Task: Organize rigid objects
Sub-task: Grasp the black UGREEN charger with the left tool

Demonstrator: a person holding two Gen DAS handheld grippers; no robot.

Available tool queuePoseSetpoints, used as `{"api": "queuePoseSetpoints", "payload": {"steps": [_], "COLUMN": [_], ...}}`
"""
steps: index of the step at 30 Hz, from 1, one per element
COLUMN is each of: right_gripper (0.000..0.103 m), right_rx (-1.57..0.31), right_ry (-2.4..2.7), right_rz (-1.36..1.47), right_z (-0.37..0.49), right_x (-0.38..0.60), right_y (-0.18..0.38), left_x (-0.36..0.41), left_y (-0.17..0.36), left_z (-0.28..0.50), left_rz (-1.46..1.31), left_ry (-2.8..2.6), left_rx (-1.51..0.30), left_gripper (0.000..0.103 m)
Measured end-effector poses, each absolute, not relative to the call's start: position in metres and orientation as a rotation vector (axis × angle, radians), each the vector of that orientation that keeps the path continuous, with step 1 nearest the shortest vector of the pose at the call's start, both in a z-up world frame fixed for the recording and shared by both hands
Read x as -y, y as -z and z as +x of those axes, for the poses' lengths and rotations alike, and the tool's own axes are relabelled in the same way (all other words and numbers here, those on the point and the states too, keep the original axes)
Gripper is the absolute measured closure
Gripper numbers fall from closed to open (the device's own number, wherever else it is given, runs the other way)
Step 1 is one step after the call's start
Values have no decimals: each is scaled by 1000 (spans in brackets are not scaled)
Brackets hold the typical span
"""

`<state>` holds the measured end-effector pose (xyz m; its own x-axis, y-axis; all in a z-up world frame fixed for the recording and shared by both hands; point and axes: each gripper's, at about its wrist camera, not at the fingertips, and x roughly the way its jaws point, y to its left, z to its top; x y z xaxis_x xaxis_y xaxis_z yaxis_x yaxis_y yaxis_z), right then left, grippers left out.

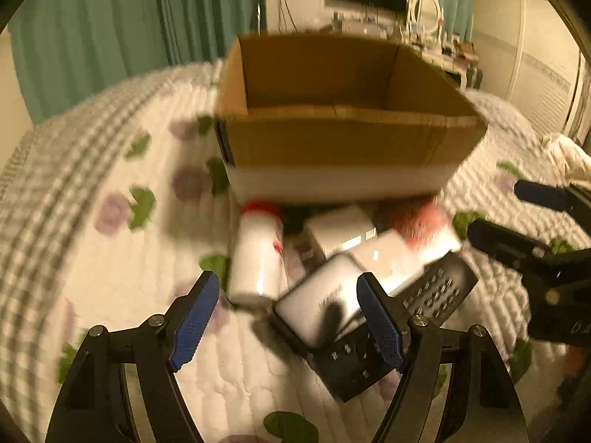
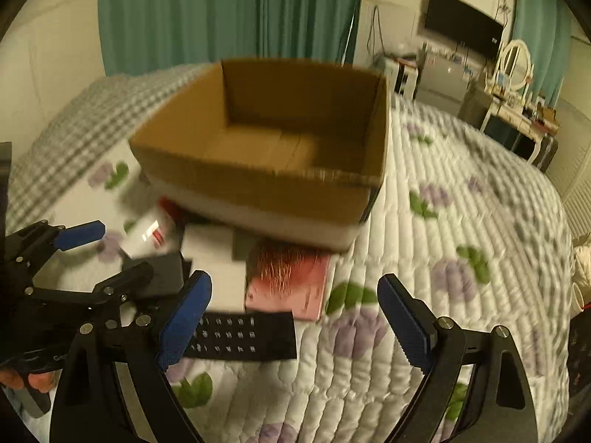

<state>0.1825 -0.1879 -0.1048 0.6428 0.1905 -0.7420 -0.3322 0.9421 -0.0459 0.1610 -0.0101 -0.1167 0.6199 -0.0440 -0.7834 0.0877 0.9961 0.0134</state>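
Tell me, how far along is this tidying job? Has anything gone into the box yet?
Nothing looks done: the cardboard box shows only its bare floor. Nothing is in hand either; the left gripper and right gripper are both open. Still left on the quilt are the white bottle, the black remote, the pink box and a few small white boxes.

Open cardboard box [image 2: 266, 170] on bed, white bottle [image 1: 256, 254], black remote [image 2: 243, 336], perhaps pink booklet [image 2: 291, 280] before it
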Motion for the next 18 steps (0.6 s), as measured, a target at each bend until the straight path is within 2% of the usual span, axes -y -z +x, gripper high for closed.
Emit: {"api": "queuePoseSetpoints", "payload": {"steps": [5, 7, 13, 18], "right_gripper": [11, 11, 11, 11], "right_rx": [-819, -824, -836, -840], "right_ry": [-270, -262, -238, -232], "right_rz": [-150, -143, -125, -122], "right_z": [183, 184, 187, 187], "right_x": [197, 197, 200, 201], "right_y": [108, 107, 106, 107], "left_x": [24, 31, 31, 29], "left_y": [136, 142, 138, 136], "left_z": [162, 161, 152, 154], "left_rz": [110, 143, 148, 133], "left_ry": [125, 130, 150, 170], "left_rx": [-953, -969, -982, -992], "left_gripper": [26, 37, 45, 46]}}
